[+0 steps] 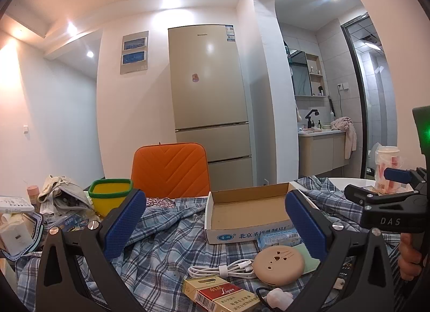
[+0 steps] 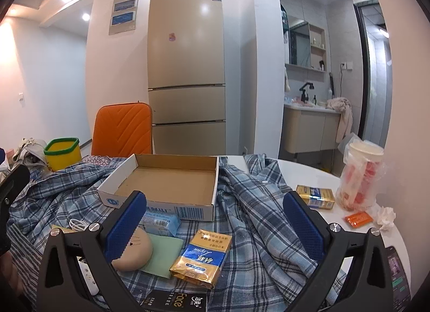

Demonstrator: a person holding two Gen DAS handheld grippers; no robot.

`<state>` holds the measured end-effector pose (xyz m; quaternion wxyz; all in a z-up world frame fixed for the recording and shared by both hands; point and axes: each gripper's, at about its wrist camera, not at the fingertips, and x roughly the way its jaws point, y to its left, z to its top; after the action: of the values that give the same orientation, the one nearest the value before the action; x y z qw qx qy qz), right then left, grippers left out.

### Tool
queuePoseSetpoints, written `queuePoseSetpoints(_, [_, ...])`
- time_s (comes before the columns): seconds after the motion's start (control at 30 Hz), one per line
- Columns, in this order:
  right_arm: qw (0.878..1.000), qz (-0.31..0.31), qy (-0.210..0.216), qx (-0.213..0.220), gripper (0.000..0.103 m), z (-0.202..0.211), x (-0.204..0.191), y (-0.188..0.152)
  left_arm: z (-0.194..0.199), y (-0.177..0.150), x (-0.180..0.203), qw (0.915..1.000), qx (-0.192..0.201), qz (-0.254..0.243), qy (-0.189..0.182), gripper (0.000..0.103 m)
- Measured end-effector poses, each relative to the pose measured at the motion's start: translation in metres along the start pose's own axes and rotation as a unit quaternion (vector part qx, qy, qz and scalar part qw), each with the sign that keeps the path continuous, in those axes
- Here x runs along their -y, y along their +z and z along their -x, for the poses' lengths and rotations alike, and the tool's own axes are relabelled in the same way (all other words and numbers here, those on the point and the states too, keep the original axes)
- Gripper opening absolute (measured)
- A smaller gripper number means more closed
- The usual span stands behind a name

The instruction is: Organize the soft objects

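Both my wrist cameras looked low across the table toward the fridge (image 1: 209,91), close over the plaid shirt (image 2: 255,204); each saw the cardboard box (image 1: 247,212), mine on the right sitting nearer it.

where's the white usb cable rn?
Left wrist view, low centre: white cable lies coiled on the plaid shirt, touching the round tan case.
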<state>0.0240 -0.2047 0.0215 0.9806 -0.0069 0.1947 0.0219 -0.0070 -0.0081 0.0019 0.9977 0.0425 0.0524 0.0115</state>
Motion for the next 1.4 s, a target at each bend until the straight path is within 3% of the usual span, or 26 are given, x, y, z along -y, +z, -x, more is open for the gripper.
queuePoseSetpoints(0.33, [1.0, 0.002, -0.002, 0.002, 0.103, 0.0, -0.001, 0.0, -0.002, 0.001, -0.001, 1.0, 0.002, -0.002, 0.0, 0.103])
queuePoseSetpoints(0.63, [1.0, 0.003, -0.004, 0.007, 0.103, 0.002, 0.0, -0.001, -0.014, -0.003, -0.006, 0.9996, -0.026, 0.011, -0.003, 0.103])
queuePoseSetpoints(1.07, [1.0, 0.0, 0.0, 0.007, 0.103, 0.005, 0.001, 0.001, -0.01, -0.003, -0.004, 0.9998, -0.019, 0.005, -0.005, 0.103])
queuePoseSetpoints(1.17, [0.999, -0.004, 0.005, -0.035, 0.103, 0.003, 0.002, 0.006, -0.01, 0.003, -0.006, 0.9992, -0.039, -0.008, 0.001, 0.103])
queuePoseSetpoints(1.27, [0.991, -0.029, 0.022, -0.126, 0.103, -0.003, 0.006, 0.008, -0.007, 0.01, -0.012, 0.997, -0.077, -0.009, -0.008, 0.103])
queuePoseSetpoints(1.4, [0.979, -0.021, 0.02, -0.202, 0.103, -0.013, 0.001, -0.01, -0.015, 0.0, -0.025, 0.9888, -0.149, 0.003, -0.011, 0.103])
